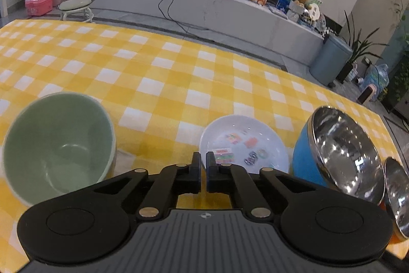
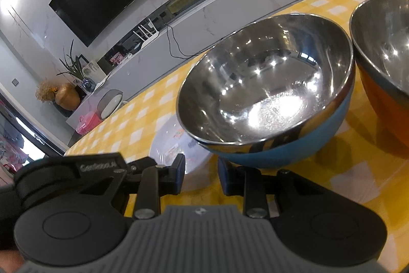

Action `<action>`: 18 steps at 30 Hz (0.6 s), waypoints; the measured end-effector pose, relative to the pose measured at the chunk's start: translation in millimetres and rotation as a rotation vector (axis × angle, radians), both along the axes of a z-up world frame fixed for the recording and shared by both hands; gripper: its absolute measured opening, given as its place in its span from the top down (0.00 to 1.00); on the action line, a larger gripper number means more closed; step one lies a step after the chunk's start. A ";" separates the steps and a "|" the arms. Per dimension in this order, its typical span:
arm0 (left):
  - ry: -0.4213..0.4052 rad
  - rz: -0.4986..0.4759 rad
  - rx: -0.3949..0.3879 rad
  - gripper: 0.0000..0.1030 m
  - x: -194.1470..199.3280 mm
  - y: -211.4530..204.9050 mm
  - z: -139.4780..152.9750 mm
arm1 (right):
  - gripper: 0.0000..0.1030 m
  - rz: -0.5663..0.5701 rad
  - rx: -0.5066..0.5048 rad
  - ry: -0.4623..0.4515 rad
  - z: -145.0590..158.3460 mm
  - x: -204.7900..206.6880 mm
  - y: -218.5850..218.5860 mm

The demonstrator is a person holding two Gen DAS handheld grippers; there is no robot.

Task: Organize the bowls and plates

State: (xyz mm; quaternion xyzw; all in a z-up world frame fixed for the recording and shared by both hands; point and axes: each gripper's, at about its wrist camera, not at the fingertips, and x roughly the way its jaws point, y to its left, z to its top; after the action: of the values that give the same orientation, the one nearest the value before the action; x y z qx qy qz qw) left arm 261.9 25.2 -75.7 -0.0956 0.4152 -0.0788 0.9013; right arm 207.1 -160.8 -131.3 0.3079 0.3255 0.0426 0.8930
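Observation:
In the left wrist view my left gripper (image 1: pixel 203 157) is shut on the near rim of a white plate (image 1: pixel 245 142) with small coloured pictures, on the yellow checked tablecloth (image 1: pixel 163 78). A pale green bowl (image 1: pixel 58 145) stands at the left. A blue bowl with a steel inside (image 1: pixel 342 152) stands right of the plate, and an orange steel-lined bowl (image 1: pixel 397 196) beyond it. In the right wrist view my right gripper (image 2: pixel 201 165) is open and empty, just in front of the blue bowl (image 2: pixel 265 86). The plate (image 2: pixel 176 145) lies at its left, the orange bowl (image 2: pixel 383 47) at its right.
The table's far edge runs across the left wrist view, with a white TV bench (image 1: pixel 204 4) and a grey bin (image 1: pixel 329 58) behind it. A stool (image 1: pixel 76 4) and a pink box (image 1: pixel 38 3) stand on the floor at the far left.

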 end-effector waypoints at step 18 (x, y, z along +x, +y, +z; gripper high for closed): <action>0.008 -0.033 0.025 0.61 -11.0 4.2 10.0 | 1.00 0.064 -0.086 0.073 7.9 -3.3 10.3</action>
State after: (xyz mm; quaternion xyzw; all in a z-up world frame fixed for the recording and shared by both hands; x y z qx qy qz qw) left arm 250.9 29.4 -65.7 -0.0776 0.4213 -0.0883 0.8993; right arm 203.8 -150.4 -123.4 0.2602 0.3691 0.0457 0.8910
